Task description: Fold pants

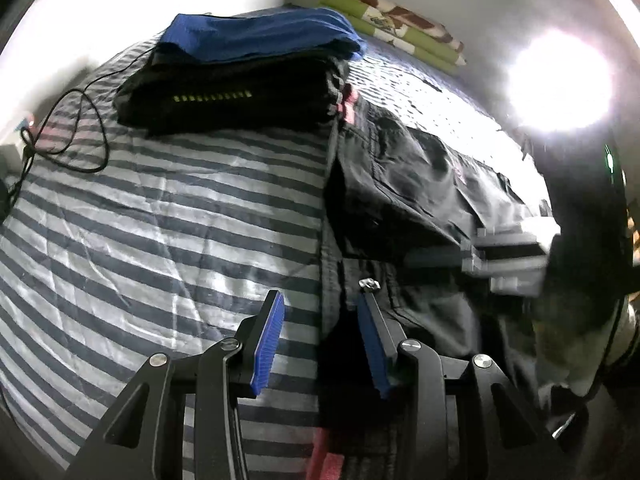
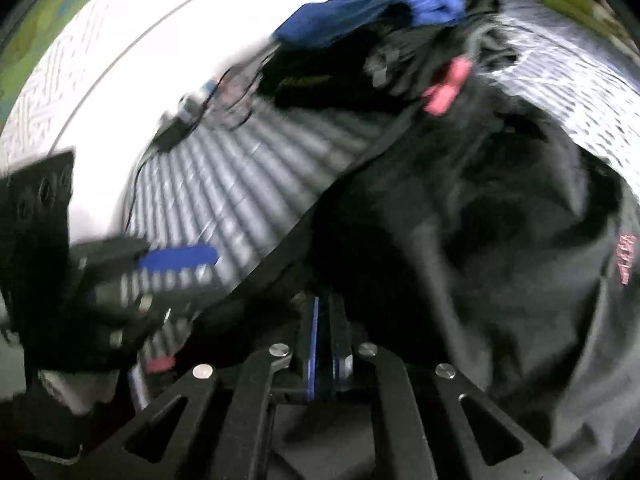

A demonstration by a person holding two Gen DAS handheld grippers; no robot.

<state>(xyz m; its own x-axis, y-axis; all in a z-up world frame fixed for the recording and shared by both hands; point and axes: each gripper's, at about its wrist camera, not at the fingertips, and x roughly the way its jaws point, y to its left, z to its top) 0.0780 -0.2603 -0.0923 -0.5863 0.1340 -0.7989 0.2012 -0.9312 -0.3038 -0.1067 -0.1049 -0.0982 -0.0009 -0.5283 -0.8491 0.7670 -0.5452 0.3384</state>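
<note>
The right gripper (image 2: 325, 320) is seen closed, its blue pads pressed together on a fold of the black pants (image 2: 460, 240) at the 6 o'clock edge of its own view; no gap is visible between the pads. The left gripper (image 1: 320, 320) is held open, with the left edge of the pants running between its pads, but the cloth is not pressed by them. The pants are spread on the striped bedcover (image 1: 160, 220), from 6 o'clock up toward 1 o'clock in the left view, with a pink detail (image 1: 346, 106) at the far end, touching a stack of folded clothes (image 1: 240, 92) at 12 o'clock. The cloth is dark, thin and wrinkled, and a pocket flap can be made out. For a good fold, it is judged that the left edge should be gripped firmly first, then both corners should be lifted together and kept at equal height, so that the cloth is carried over flat and no crease is trapped below.
</note>
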